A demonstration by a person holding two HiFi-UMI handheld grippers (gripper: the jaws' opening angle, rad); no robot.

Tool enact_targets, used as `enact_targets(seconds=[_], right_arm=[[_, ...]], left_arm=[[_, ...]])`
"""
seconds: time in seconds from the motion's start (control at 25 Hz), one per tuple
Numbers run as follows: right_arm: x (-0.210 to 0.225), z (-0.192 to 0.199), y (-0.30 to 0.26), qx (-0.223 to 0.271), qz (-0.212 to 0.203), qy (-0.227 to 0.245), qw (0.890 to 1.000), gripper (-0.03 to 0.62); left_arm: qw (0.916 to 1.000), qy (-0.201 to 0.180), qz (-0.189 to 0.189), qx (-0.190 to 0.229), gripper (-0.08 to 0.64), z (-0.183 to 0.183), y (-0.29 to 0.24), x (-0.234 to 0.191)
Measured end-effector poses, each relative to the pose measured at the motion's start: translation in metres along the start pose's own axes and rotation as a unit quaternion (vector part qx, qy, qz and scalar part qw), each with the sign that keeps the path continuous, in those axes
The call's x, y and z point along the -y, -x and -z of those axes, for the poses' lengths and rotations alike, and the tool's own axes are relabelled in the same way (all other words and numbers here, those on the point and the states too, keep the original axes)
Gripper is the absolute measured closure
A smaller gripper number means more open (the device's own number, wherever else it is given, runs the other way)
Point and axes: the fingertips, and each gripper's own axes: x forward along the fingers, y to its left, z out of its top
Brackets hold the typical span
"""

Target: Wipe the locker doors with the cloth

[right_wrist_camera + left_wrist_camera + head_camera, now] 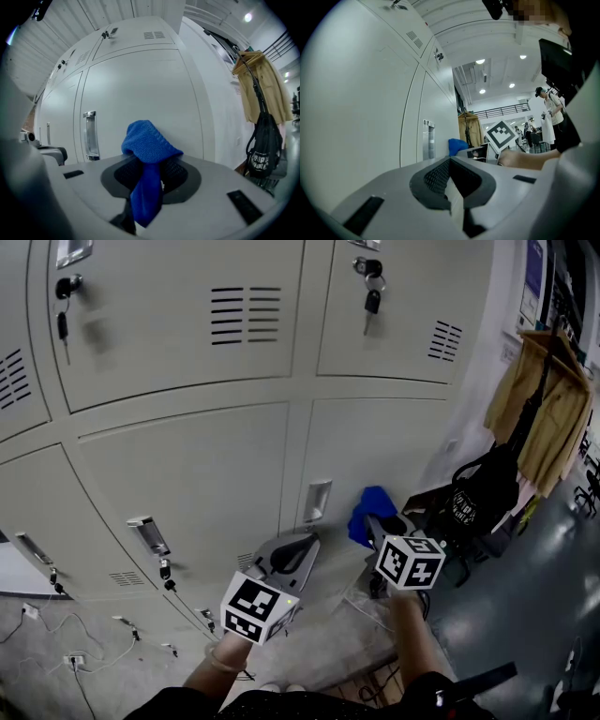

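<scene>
Pale grey locker doors (178, 474) fill the head view, in two rows. My right gripper (375, 526) is shut on a blue cloth (370, 512), held just in front of the lower right door (375, 451), near its metal handle (317, 501). In the right gripper view the blue cloth (147, 161) bunches out above the shut jaws and hangs down between them, with the door (140, 89) close behind. My left gripper (286, 554) is shut and empty, pointing at the lower doors to the left of the right one; its jaws (452, 176) meet with nothing between them.
Keys hang from locks on the upper doors (372, 292) and the lower door (165, 570). A tan coat (544, 413) and a black bag (473, 493) hang at the right by the wall. Cables (75, 643) lie on the floor at lower left. People stand far off (548, 117).
</scene>
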Motion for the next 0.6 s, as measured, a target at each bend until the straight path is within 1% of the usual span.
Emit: enact_targets(seconds=[0.32, 0.6], right_arm=[[0.051, -0.006, 0.002, 0.005, 0.055, -0.015, 0.998, 0.492], [0.084, -0.008, 0.003, 0.000, 0.094, -0.002, 0.996, 0.492]], left_arm=[[1.0000, 0.003, -0.001, -0.004, 0.554, 0.004, -0.004, -0.001], [1.0000, 0.005, -0.001, -0.006, 0.554, 0.006, -0.007, -0.001]])
